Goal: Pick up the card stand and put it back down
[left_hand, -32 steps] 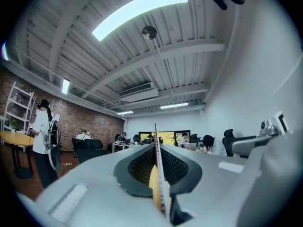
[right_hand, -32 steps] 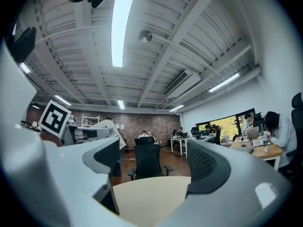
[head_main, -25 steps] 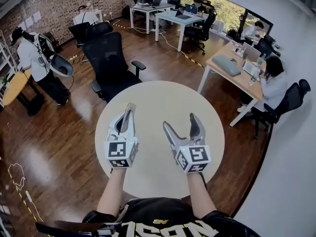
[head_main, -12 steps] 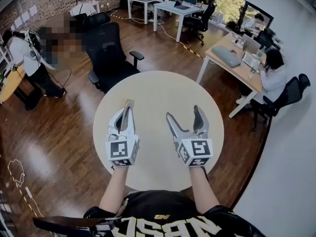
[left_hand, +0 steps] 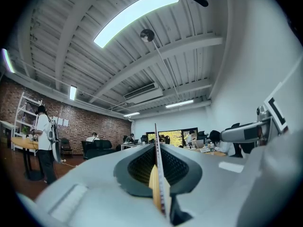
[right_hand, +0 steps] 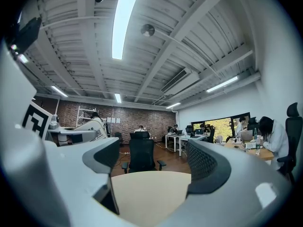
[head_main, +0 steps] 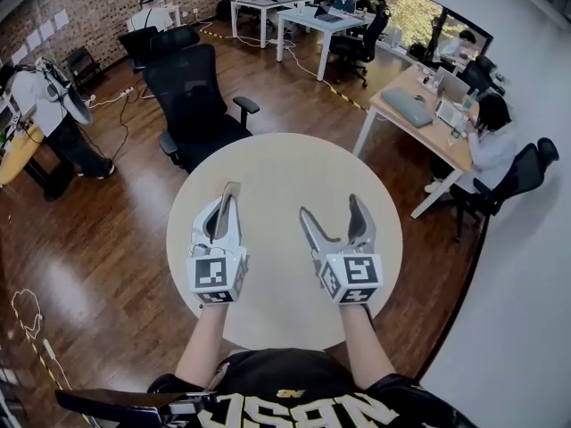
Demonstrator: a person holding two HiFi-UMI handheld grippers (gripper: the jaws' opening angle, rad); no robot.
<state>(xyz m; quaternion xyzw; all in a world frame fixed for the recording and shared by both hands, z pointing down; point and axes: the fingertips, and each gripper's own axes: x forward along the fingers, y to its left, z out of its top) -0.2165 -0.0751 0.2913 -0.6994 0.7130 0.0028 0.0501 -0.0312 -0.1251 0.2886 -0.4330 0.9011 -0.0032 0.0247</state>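
Clamps the card stand (left_hand: pixel 156 183) in the left gripper (head_main: pixel 228 201), jaws pressed together on it and on nothing else; shows edge-on in the left gripper view as a thin flat sheet with a pale wooden part low down; runs lengthwise along the jaws, out past the tips and away from the person, roughly level; hangs over the near left part of the round table (head_main: pixel 285 163), apparently clear of the top, the gap underneath not plainly shown in any view; lies, then, already inside the acting hand, with the table top straight below and not ahead; looks like the put-down half of the task, calling for a plain lowering down to contact with the top and only then a release; right gripper (head_main: pixel 330 208) alongside, well apart, jaws wide and empty, framing only bare table top; no call for it here, judging by the left's hold on the stand; some risk of toppling on release if set down tilted, being so thin.
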